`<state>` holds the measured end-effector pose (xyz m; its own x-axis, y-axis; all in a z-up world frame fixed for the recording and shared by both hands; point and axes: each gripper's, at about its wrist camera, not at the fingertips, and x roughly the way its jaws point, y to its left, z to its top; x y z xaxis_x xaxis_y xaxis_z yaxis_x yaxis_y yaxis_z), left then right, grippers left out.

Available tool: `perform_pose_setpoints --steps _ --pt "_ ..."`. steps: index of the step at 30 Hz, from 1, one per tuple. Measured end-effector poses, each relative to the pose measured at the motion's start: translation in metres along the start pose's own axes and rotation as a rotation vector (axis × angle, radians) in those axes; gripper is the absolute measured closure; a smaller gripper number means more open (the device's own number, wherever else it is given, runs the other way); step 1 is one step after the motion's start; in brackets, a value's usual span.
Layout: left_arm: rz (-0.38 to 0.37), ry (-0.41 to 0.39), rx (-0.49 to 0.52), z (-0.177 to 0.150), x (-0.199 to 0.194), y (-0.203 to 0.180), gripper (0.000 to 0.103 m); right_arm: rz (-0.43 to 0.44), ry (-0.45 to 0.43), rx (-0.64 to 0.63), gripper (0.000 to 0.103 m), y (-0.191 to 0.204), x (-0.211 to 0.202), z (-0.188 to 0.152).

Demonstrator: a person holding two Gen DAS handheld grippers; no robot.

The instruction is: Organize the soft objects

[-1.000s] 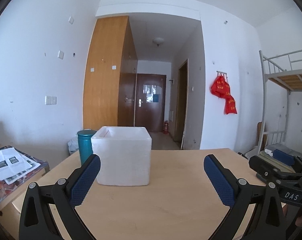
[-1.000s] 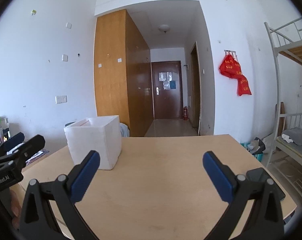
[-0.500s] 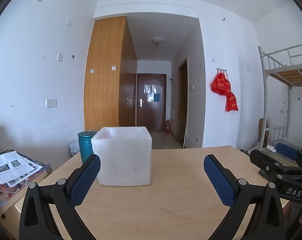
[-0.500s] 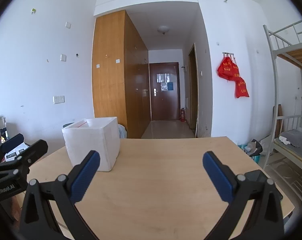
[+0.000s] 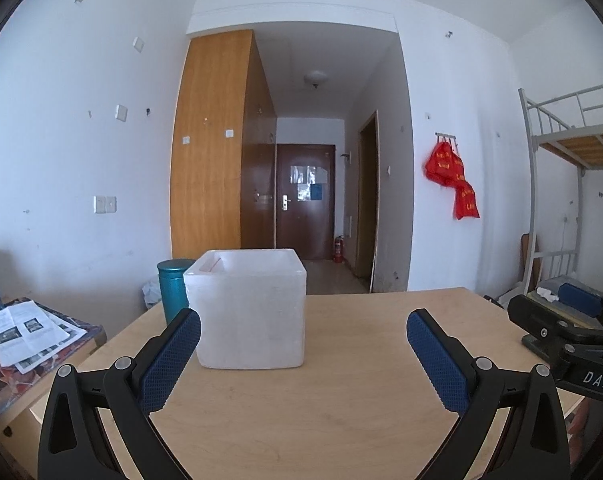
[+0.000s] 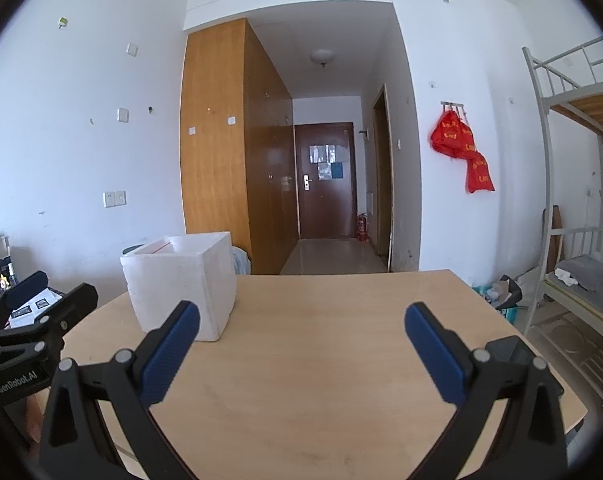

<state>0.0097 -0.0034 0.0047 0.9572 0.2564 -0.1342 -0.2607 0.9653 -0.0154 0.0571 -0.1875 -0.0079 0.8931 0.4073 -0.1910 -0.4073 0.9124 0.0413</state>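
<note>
A white foam box with an open top stands on the light wooden table, left of centre; it also shows in the right wrist view. Its inside is hidden. No soft object shows on the table. My left gripper is open and empty above the table, just in front of the box. My right gripper is open and empty, to the right of the box. Each gripper shows at the edge of the other's view.
A teal cylinder stands behind the box. A side table with papers is at the left. A dark phone lies near the table's right edge. A bunk bed is at the right.
Both views have tilted up slightly and the table sits lower in frame. The box and both grippers' openings are unchanged.
</note>
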Motion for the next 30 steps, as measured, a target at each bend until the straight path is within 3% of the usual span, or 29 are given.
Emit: perform_pose_setpoints --steps 30 --pt "-0.008 -0.011 0.013 0.0022 -0.0053 -0.0022 0.000 -0.002 -0.009 -0.008 0.000 0.0005 -0.0025 0.0018"
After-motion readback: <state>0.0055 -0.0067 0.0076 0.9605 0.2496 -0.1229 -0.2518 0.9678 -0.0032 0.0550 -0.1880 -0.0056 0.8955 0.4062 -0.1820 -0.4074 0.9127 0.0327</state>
